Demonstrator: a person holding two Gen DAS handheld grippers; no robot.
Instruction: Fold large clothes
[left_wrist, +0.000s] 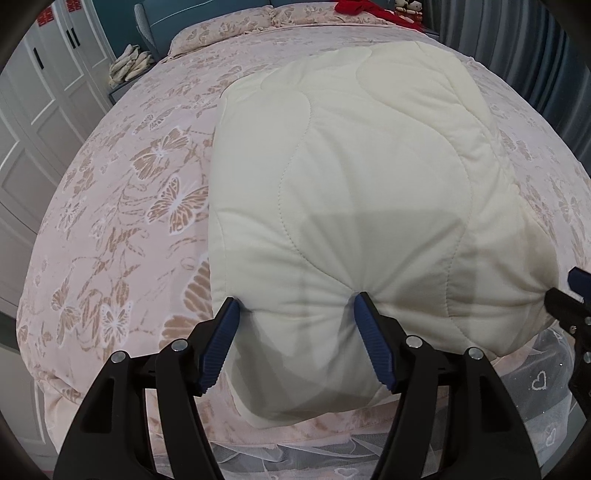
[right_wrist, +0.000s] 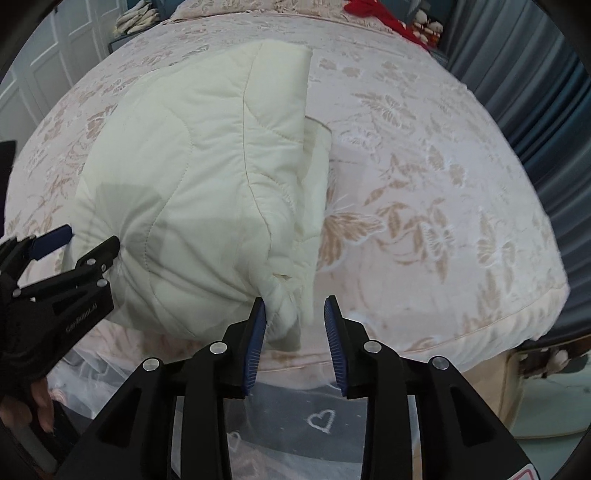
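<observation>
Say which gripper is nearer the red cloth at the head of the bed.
Right. The red cloth lies far off on the right gripper's side; the left gripper sits farther across.

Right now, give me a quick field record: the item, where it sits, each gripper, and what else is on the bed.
item: cream quilted garment, folded into a thick bundle
surface: bed with pink butterfly-print cover
left gripper: blue pads pressed into the bundle's near edge, fabric bulging between them
right gripper: jaws apart, bunched near-right corner between them, touching only the left pad
far end: pillow, red cloth
</observation>
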